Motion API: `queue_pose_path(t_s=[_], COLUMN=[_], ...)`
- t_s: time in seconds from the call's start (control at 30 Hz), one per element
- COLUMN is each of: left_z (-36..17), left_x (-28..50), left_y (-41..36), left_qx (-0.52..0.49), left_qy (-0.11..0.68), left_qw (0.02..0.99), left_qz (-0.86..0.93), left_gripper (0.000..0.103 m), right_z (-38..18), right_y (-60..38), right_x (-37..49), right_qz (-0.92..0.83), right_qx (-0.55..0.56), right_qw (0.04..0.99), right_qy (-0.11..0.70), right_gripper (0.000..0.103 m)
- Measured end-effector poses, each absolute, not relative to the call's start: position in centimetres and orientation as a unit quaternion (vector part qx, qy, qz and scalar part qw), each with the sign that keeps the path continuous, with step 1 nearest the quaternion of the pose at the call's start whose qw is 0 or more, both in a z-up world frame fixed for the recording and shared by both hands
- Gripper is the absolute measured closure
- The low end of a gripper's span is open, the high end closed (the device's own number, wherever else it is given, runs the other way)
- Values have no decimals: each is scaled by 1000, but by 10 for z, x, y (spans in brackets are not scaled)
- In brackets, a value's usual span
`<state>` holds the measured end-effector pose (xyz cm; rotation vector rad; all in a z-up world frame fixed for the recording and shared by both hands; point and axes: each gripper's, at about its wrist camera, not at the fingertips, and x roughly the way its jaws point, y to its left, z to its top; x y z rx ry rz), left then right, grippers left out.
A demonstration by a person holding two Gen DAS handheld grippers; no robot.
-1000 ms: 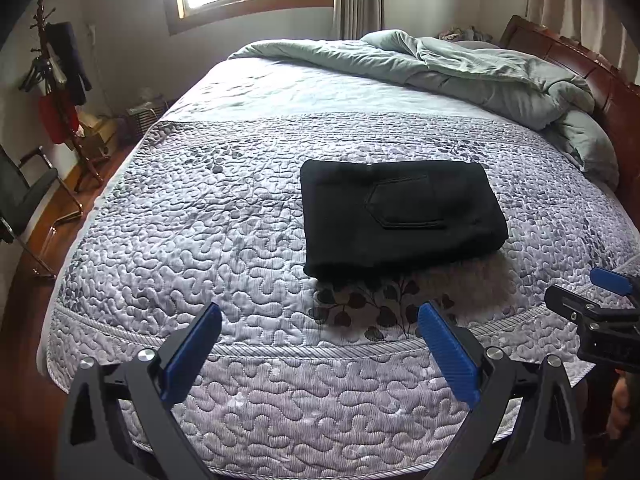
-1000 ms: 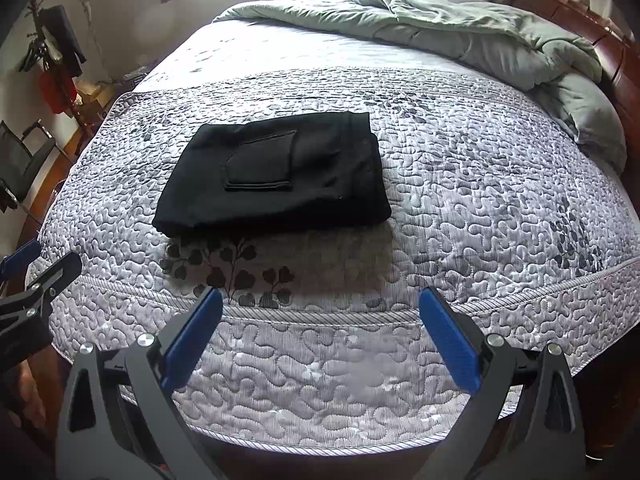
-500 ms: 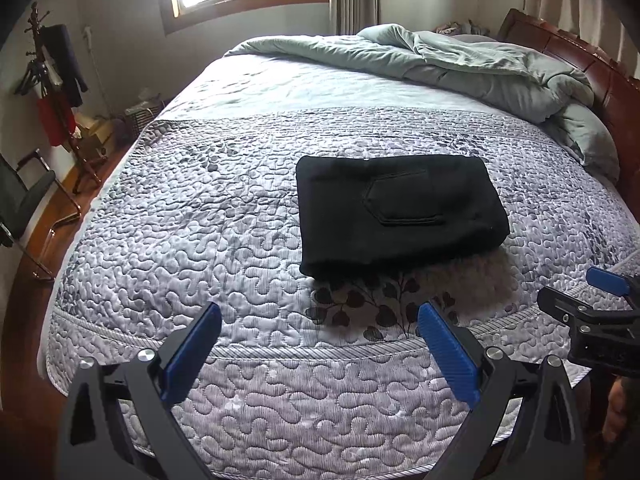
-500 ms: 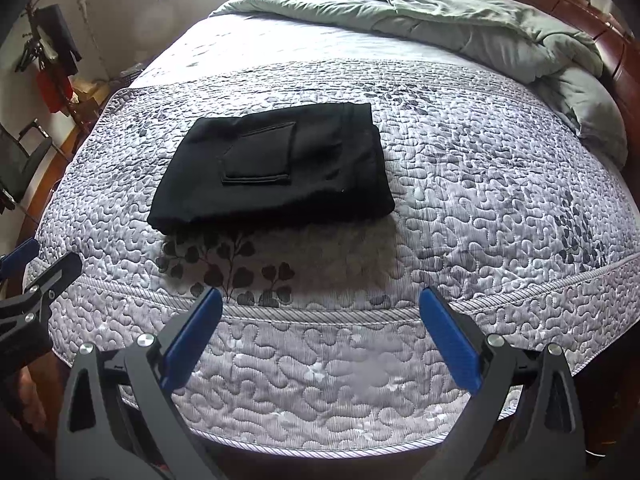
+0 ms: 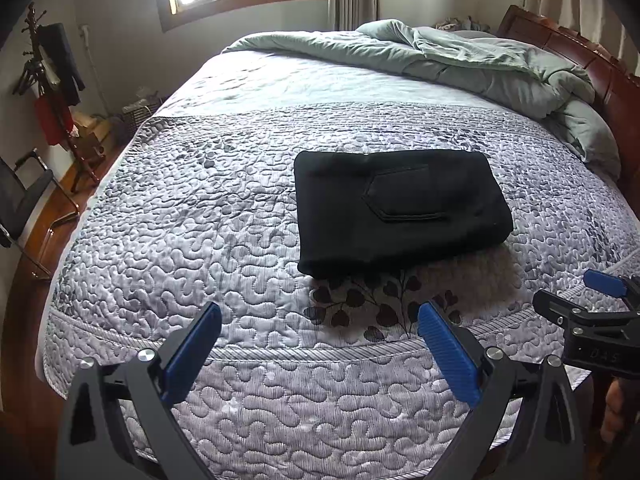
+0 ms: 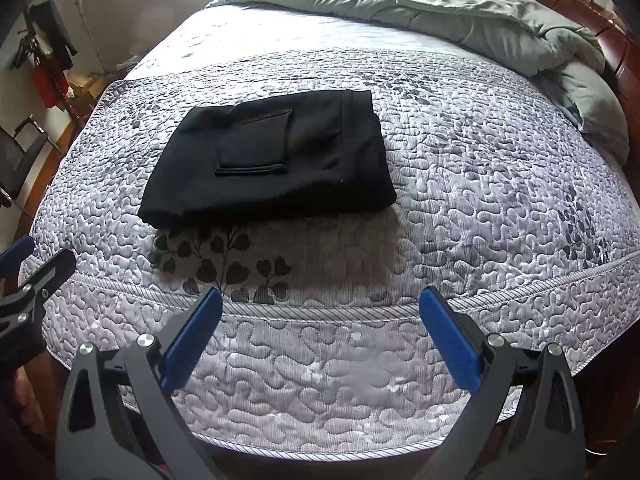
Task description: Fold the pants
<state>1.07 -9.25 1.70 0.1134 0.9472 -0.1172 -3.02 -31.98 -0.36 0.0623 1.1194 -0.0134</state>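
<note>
Black pants [image 5: 400,212] [image 6: 272,160] lie folded into a flat rectangle on the grey quilted bedspread, back pocket facing up. My left gripper [image 5: 320,320] hovers over the near edge of the bed, open and holding nothing, well short of the pants. My right gripper [image 6: 320,312] is likewise open and empty above the bed's near edge. In the left wrist view the right gripper [image 5: 592,304] shows at the far right; in the right wrist view the left gripper [image 6: 28,264] shows at the far left.
The bed [image 5: 200,240] fills both views. A bunched green duvet [image 5: 460,64] lies at the far right by the wooden headboard [image 5: 580,52]. A coat stand [image 5: 52,92] and a black chair [image 5: 24,200] stand on the floor at left.
Both grippers have drifted slightly back and up; the pants sit a little lower and nearer in the right wrist view. The pants themselves have not moved.
</note>
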Motion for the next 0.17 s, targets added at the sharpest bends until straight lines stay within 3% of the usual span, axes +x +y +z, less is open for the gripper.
queue_pose_path(t_s=[0.17], left_z=[19], left_x=[10], left_y=[-95], left_qx=[58], left_qy=[453], left_qw=[888], left_qz=[-55], left_gripper=[4], right_z=[-9], right_y=[-323], right_x=[-28], right_qz=[-10], right_qx=[36], right_qw=[843], right_qy=[537], right_gripper=[5])
